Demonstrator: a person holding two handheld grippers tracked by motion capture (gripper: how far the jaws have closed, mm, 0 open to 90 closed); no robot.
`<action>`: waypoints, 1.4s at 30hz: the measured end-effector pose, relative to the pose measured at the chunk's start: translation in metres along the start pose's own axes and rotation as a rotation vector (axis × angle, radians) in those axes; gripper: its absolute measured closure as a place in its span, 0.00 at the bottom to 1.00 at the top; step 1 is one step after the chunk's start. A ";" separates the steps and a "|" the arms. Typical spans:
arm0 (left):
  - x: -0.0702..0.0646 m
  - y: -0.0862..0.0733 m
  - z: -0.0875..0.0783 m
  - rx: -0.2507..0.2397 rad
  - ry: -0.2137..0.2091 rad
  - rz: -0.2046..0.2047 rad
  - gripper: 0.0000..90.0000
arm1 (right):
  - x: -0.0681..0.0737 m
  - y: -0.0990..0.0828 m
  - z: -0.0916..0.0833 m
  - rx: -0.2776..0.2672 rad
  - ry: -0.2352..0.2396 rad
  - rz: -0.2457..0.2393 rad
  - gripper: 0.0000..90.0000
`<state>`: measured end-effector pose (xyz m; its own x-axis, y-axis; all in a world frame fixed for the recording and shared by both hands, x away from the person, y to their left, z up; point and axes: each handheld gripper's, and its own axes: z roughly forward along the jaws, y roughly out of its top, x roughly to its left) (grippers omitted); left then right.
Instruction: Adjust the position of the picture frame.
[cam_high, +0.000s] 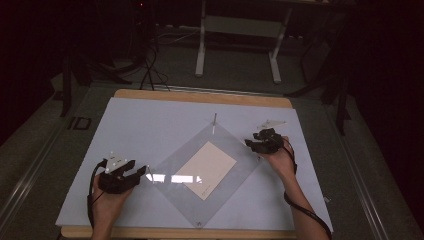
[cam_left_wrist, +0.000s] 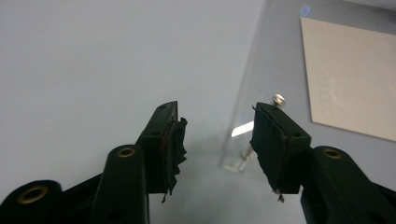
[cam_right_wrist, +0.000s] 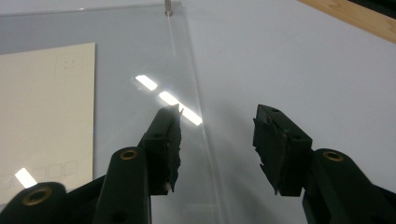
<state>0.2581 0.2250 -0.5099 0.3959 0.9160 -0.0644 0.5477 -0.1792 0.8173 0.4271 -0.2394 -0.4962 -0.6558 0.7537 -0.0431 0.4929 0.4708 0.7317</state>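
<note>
I note both grippers spread, gripping nothing: left gripper (cam_left_wrist: 217, 140) faces the acrylic sheet's (cam_high: 220, 200) near corner screw (cam_left_wrist: 279, 98); right gripper (cam_right_wrist: 217, 142) straddles its opposite edge.

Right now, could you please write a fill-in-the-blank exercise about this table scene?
1. The beige card lies under a clear ____ sheet.
2. The left gripper has its jaws ____, nothing held.
3. A small ____ stands at the sheet's corner by the left gripper.

Missing words: plastic; open; screw
</note>
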 end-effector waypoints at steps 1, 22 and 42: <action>0.000 0.000 0.000 0.000 0.000 0.000 0.57 | 0.000 0.000 0.000 0.000 0.000 0.000 0.57; -0.017 0.005 0.036 0.093 -0.081 0.080 0.73 | 0.009 0.023 0.021 -0.035 0.048 0.018 0.59; -0.017 0.004 0.044 0.076 -0.089 0.060 0.89 | 0.024 0.057 0.060 -0.010 0.042 -0.051 0.59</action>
<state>0.2863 0.1928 -0.5309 0.4915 0.8681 -0.0694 0.5735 -0.2628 0.7759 0.4739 -0.1671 -0.4968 -0.7034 0.7089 -0.0518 0.4530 0.5032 0.7359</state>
